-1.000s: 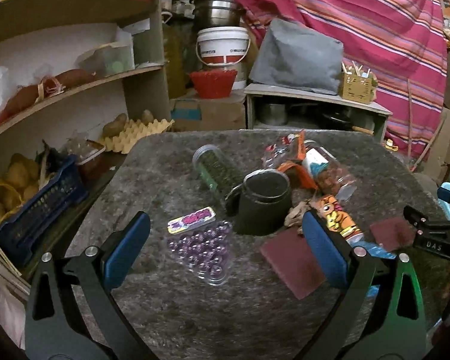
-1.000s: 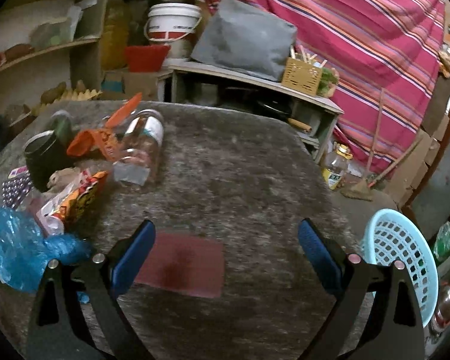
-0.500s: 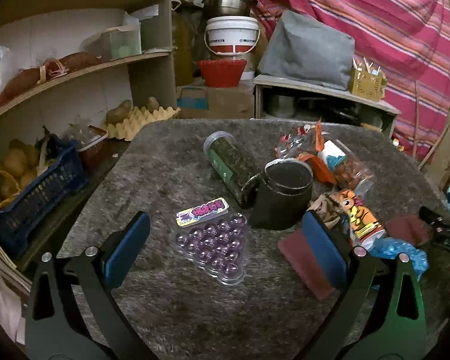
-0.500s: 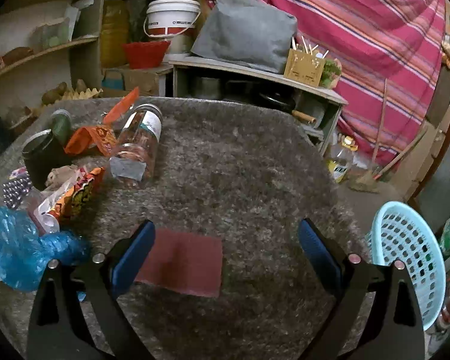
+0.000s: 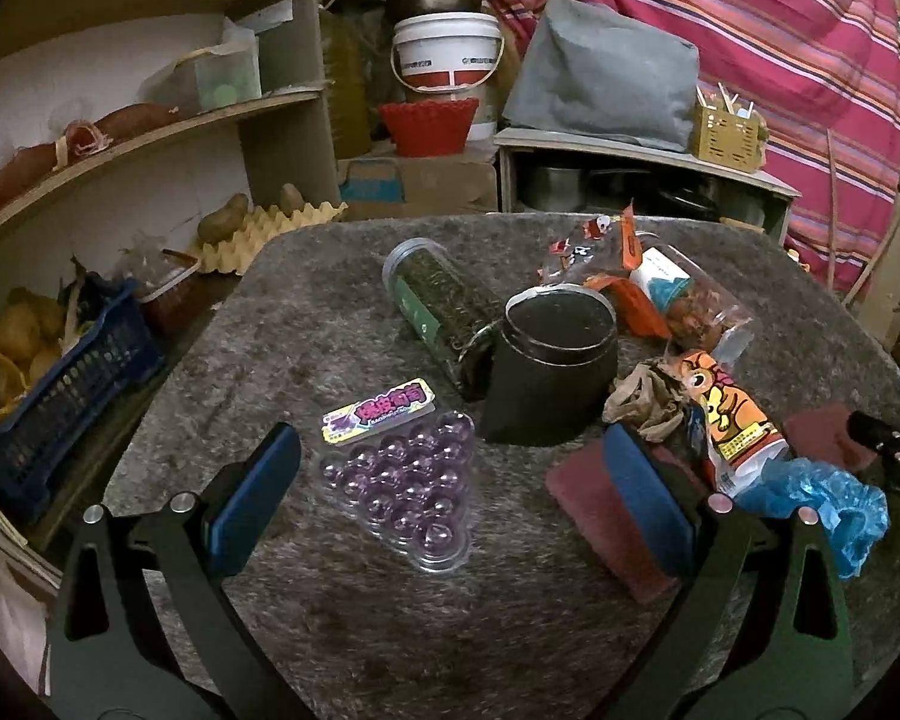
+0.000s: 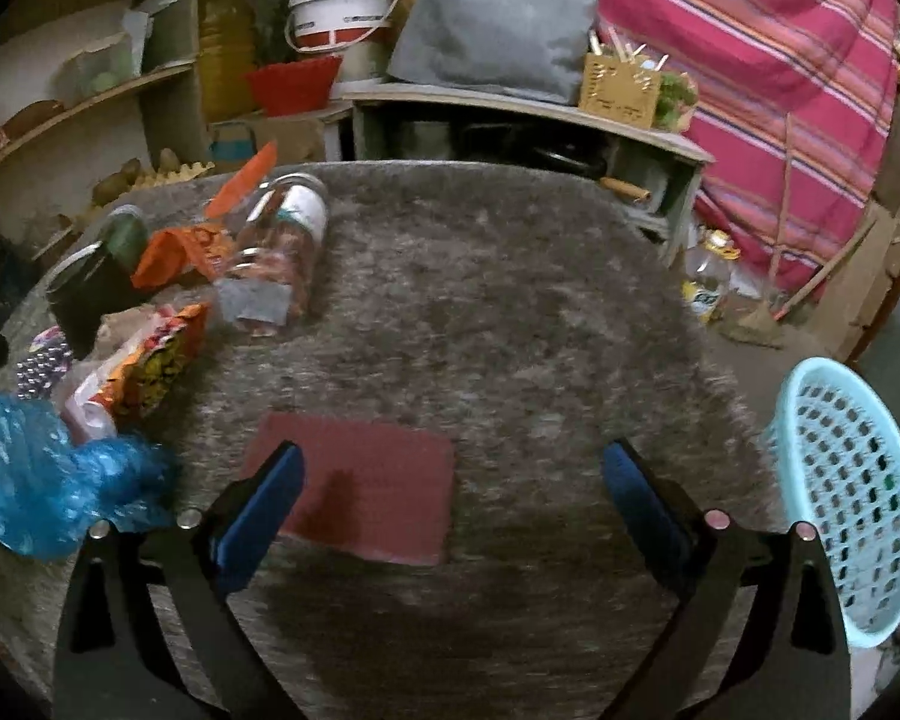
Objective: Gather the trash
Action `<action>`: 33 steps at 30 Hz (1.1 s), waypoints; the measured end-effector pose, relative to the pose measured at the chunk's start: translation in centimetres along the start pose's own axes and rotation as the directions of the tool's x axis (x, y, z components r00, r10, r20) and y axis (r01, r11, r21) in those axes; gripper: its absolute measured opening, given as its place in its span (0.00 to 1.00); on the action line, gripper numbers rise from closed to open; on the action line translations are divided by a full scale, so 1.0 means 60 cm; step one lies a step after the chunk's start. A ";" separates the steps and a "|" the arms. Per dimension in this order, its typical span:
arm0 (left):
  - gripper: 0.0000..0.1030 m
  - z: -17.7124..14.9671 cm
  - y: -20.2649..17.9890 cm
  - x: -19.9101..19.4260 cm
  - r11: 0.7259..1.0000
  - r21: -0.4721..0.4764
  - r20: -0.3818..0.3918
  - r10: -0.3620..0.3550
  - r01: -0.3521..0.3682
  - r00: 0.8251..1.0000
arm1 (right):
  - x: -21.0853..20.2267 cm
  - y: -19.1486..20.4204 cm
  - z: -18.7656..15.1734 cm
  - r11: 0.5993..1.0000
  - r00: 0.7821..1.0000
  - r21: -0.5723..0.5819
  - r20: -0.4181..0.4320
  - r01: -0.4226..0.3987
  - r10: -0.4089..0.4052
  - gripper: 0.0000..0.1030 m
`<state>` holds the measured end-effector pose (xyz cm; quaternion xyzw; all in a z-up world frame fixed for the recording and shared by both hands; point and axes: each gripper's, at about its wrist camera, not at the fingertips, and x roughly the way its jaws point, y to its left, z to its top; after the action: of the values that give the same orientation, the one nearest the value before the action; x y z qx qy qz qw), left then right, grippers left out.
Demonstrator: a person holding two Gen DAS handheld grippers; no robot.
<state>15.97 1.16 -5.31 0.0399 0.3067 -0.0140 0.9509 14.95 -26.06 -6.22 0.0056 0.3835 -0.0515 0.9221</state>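
Left wrist view:
Gripper: left gripper (image 5: 450, 498) spread wide, nothing between its pads, hovering over the grey table (image 5: 342, 618).
Landmark: black jar (image 5: 549, 372), upright, near table centre.
Trash nearest: purple bead blister pack (image 5: 402, 480), flat, just in front-left of the black jar and between the spread fingers.
Other trash: tea tube (image 5: 444, 312) lying behind-left of the black jar and touching it; orange wrapper (image 5: 630, 294) and clear bottle (image 5: 690, 306) behind-right of it; cartoon snack packet (image 5: 732, 420) to its right; blue plastic bag (image 5: 822, 504) further right; maroon pad (image 5: 594, 510) in front-right of the jar, partly hidden by the right finger.
Step judged: picking the first piece; the blister pack looks the likeliest.
How to: come down centred, pads on the long edges; the thin shell may slip or buckle, so squeeze gently.

Right wrist view:
Gripper: right gripper (image 6: 450, 504) also spread, empty, above the table.
Trash nearest: second maroon pad (image 6: 360, 492), flat, well right of the black jar (image 6: 84, 300), partly under the left finger.
Bin: light blue basket (image 6: 852, 498) off the table's right edge, far from the black jar.
How to: flat pad gives no edge to pinch; tilt, dig one finger under an edge, then carry to the basket.
Risk: fuzzy table cover could snag a fingertip.
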 end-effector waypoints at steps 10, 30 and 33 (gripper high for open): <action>0.95 -0.004 0.014 -0.001 1.000 -0.006 -0.009 0.020 -0.020 1.000 | 0.026 0.062 -0.012 0.999 0.997 -0.049 -0.072 0.012 -0.016 0.95; 0.95 -0.026 0.048 -0.002 1.000 -0.012 -0.044 0.026 -0.027 0.999 | 0.041 0.055 -0.023 1.000 0.991 0.004 -0.133 0.021 -0.021 0.95; 0.95 -0.030 0.051 -0.005 1.000 -0.011 -0.049 0.023 -0.024 0.999 | 0.040 0.060 -0.024 0.999 0.992 -0.006 -0.125 0.033 -0.033 0.95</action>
<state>14.84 4.37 -6.39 0.0383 0.3295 -0.0002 0.9434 15.97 -22.64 -9.04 0.0005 0.4405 -0.0656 0.8954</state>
